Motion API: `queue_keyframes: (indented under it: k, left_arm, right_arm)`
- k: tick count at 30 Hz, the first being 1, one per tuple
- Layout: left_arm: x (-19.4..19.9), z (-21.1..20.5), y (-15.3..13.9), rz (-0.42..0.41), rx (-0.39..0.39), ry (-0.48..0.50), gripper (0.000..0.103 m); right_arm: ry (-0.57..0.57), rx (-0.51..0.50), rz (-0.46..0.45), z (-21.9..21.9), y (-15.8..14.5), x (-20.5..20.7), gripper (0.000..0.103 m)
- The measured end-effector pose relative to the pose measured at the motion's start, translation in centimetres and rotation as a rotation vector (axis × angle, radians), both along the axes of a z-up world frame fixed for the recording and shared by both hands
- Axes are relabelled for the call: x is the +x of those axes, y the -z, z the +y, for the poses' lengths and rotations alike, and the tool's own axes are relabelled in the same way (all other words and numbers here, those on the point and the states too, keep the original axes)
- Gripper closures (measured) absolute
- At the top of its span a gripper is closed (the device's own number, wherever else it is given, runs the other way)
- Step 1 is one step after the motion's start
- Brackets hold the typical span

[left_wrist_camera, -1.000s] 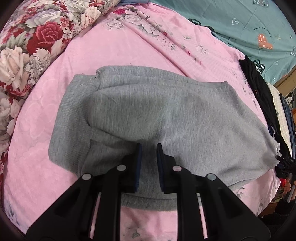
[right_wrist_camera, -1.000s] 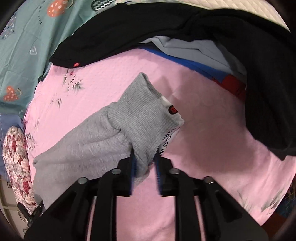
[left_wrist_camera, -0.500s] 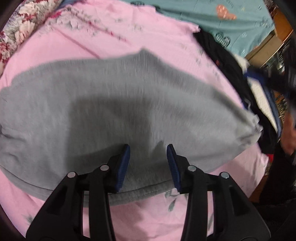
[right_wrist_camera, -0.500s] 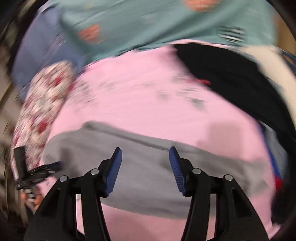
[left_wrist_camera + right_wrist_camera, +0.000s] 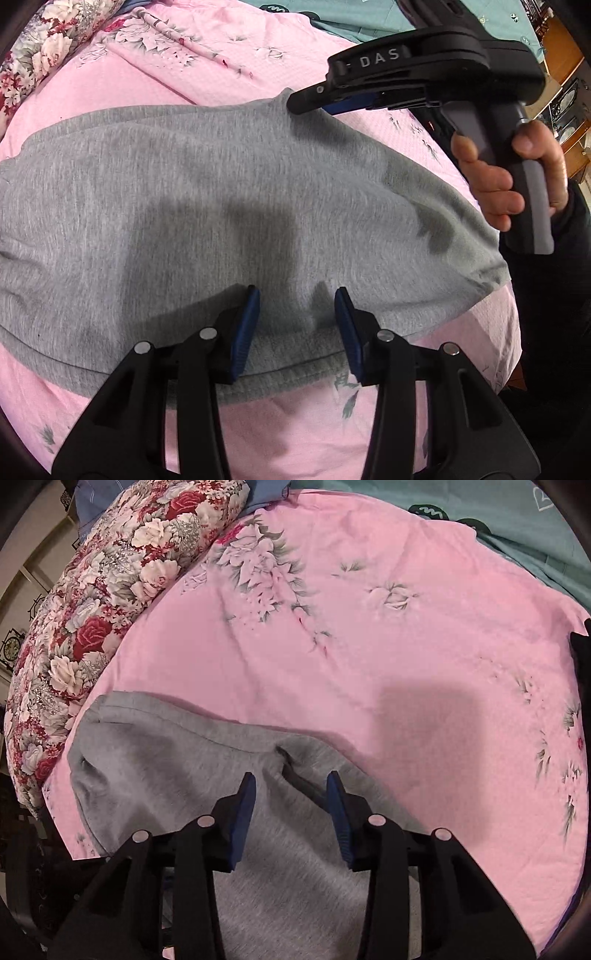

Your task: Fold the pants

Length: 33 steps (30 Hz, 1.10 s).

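On the pink bed (image 5: pixel 155 85) the pants (image 5: pixel 221 206) lie flat, long axis left-right. L hand-held gripper (image 5: pixel 297 325) part-open over near hem; R hand-held gripper (image 5: pixel 291 805) closing over far edge, nothing pinched.

Home bedroom: bed w/ pink sheet (image 5: pixel 369 635), floral quilt (image 5: pixel 110 590)

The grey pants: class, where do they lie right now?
In both wrist views the grey pants lie folded on the pink sheet, under both grippers, with the floral quilt at their left in the right wrist view.
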<state>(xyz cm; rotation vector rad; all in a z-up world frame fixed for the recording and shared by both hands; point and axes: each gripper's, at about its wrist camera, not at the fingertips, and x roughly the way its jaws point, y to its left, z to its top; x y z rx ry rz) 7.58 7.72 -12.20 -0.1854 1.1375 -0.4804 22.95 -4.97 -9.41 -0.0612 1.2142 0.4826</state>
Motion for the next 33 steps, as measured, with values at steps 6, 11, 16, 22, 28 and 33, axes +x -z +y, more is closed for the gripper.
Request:
queue_keyframes:
  k: [6, 11, 16, 22, 28, 33]
  left_arm:
    - [-0.1, 0.7, -0.4, 0.025, -0.013, -0.011, 0.06]
    - [-0.2, 0.5, -0.3, 0.029, 0.003, -0.019, 0.06]
    - [-0.1, 0.2, 0.1, 0.014, 0.038, -0.015, 0.06]
    - [1.1, 0.4, -2.9, -0.009, 0.069, -0.021, 0.059]
    - [6.6, -1.9, -6.0, -0.024, -0.054, 0.005, 0.051]
    - [13.3, -6.9, -1.6, 0.076, -0.001, 0.067, 0.091]
  right_arm:
    - [-0.066, 0.036, 0.043, 1.0, 1.1, 0.6, 0.1]
    - [-0.022, -0.003, -0.08, 1.5, -1.3, 1.9, 0.1]
    - [-0.014, -0.056, -0.061, 2.0, 2.4, 4.1, 0.1]
    - [0.017, -0.003, -0.023, 0.6, 1.9, 4.3, 0.073]
    - [0.09, 0.08, -0.172, -5.5, -6.9, -1.8, 0.056]
    - [0.139, 0.061, -0.138, -9.9, -5.0, -9.3, 0.062]
